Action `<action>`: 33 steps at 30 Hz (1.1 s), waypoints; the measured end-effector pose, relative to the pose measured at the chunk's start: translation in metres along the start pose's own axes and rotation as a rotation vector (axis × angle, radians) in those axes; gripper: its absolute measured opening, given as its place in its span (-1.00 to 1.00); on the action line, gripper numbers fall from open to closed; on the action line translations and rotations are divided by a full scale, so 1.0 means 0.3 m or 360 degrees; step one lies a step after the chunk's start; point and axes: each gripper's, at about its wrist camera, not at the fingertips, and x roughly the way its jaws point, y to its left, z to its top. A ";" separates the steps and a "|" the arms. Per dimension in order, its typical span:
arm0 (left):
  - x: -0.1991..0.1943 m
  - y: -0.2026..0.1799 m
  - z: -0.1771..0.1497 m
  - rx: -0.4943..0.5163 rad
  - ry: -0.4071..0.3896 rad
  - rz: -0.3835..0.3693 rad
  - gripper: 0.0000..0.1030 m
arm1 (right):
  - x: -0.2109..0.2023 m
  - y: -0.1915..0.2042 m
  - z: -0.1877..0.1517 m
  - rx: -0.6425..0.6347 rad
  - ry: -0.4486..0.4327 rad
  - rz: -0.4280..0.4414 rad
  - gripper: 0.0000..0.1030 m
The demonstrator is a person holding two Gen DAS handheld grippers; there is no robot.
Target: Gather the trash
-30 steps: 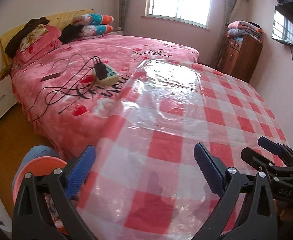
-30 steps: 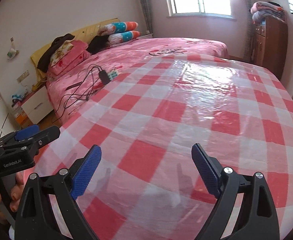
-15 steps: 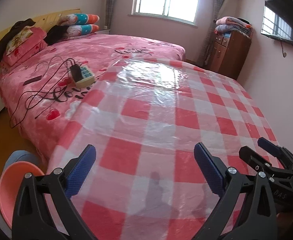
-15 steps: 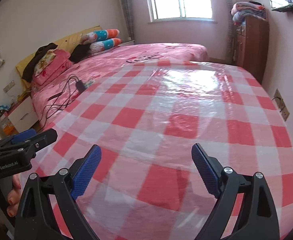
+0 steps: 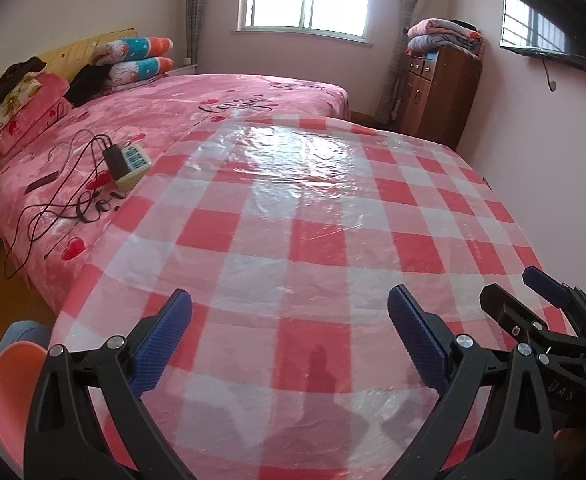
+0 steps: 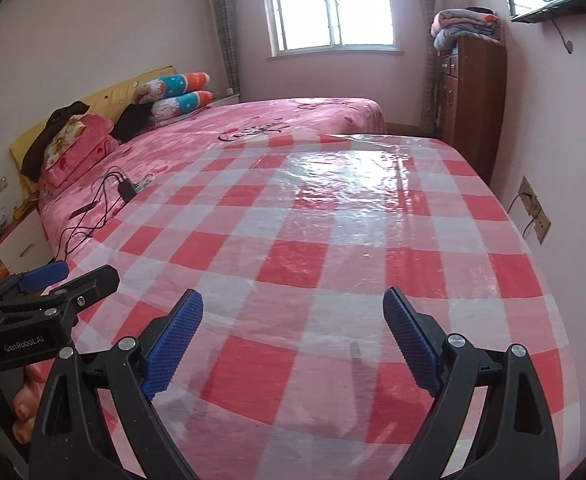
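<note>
A round table with a red-and-white checked cloth [image 5: 317, 240] under clear plastic film fills both views. No loose item lies on the cloth [image 6: 333, 264] in either view. My left gripper [image 5: 289, 300] hangs over the table's near edge, open, with nothing between its blue pads. My right gripper [image 6: 293, 300] is beside it over the same edge, also open and empty. Each gripper shows in the other's view: the right gripper [image 5: 513, 284] at the far right, the left gripper [image 6: 69, 276] at the far left with a hand under it.
A pink bed [image 5: 197, 120] abuts the table's left and far side. It carries a power strip with a charger [image 5: 127, 160], black cables and pillows. A salmon plastic tub [image 5: 9, 392] sits on the floor at lower left. A wooden cabinet [image 5: 437, 88] and a wall socket [image 6: 533, 208] are on the right.
Both grippers have slid sideways to the right along the table's near edge. The table now sits in the middle of each view and the bed further left. Both stay open.
</note>
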 end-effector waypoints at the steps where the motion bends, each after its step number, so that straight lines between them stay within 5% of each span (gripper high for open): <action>1: 0.001 -0.009 0.003 0.0007 0.0000 0.0001 0.91 | -0.001 -0.007 0.001 0.0004 -0.0002 -0.0003 0.76; 33: 0.016 -0.254 0.027 0.0178 -0.0041 0.0151 0.91 | -0.115 -0.187 -0.019 0.0090 -0.0125 -0.0135 0.76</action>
